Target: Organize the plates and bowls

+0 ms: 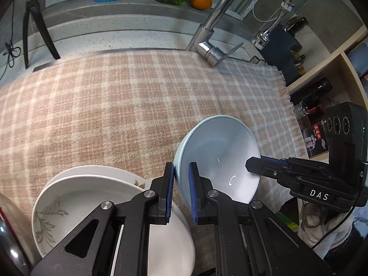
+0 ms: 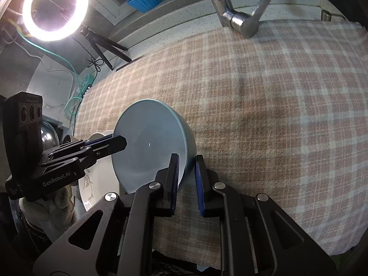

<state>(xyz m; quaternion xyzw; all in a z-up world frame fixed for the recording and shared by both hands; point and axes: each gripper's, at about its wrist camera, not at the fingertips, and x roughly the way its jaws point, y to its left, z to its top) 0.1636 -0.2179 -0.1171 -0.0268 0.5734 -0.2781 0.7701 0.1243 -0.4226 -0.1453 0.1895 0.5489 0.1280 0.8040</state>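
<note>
Both grippers straddle the pale blue bowl (image 1: 218, 156) — left gripper (image 1: 181, 193) on one rim, right gripper (image 2: 186, 179) opposite, jaws narrowly parted around it. Bowl tilted up near the checked cloth's (image 1: 115, 105) front edge, beside stacked white plates (image 1: 76, 195).

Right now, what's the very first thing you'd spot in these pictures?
The pale blue bowl, tipped up on its edge over the checked cloth, with the left gripper and the right gripper each straddling its rim on opposite sides. Next, the glowing ring light at upper left in the right wrist view, and the white flowered plates beside the bowl.
</note>
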